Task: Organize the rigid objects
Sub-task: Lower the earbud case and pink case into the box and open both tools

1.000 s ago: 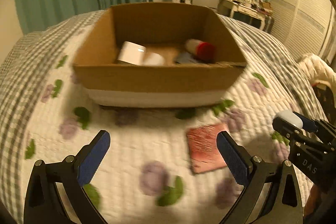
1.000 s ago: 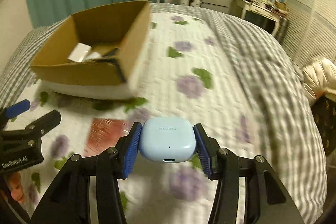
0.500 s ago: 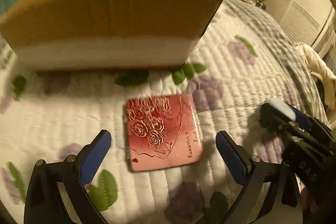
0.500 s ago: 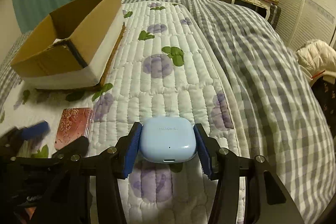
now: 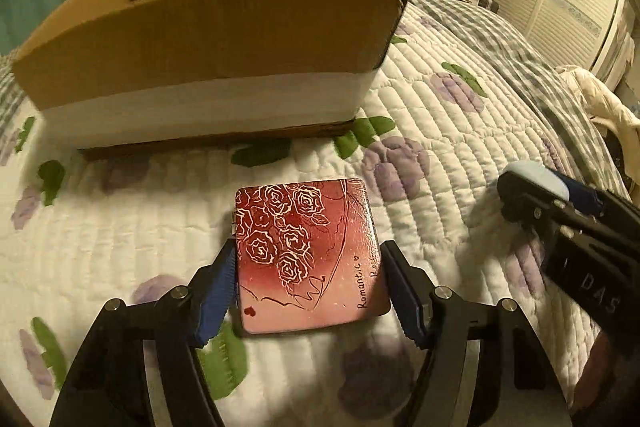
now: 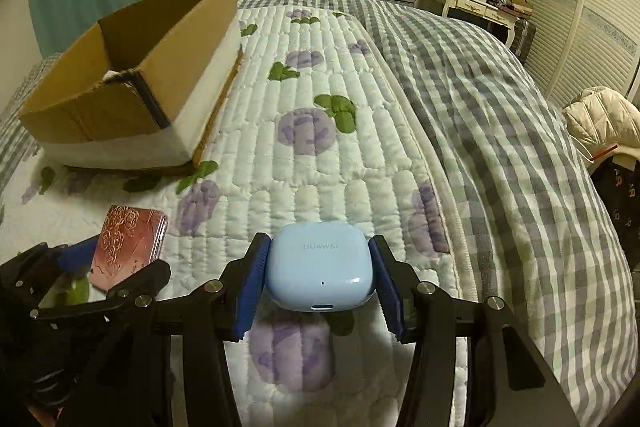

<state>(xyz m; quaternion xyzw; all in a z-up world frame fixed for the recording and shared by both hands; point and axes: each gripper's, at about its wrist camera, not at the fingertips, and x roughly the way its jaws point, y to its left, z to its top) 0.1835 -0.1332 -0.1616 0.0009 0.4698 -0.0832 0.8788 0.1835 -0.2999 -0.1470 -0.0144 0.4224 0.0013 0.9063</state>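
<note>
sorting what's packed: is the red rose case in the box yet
Out. The red rose case lies flat on the quilt in front of the cardboard box.

So the cardboard box (image 5: 208, 39) sits on the quilt (image 5: 432, 131) on the bed, and the flat tin (image 5: 306, 253) lies on the quilt just in front of it. The left claw (image 5: 308, 291) straddles the tin's near end. Off to the right, the right claw (image 6: 320, 279) has the earbud case (image 6: 320, 271) between its pads, above the quilt.
</note>
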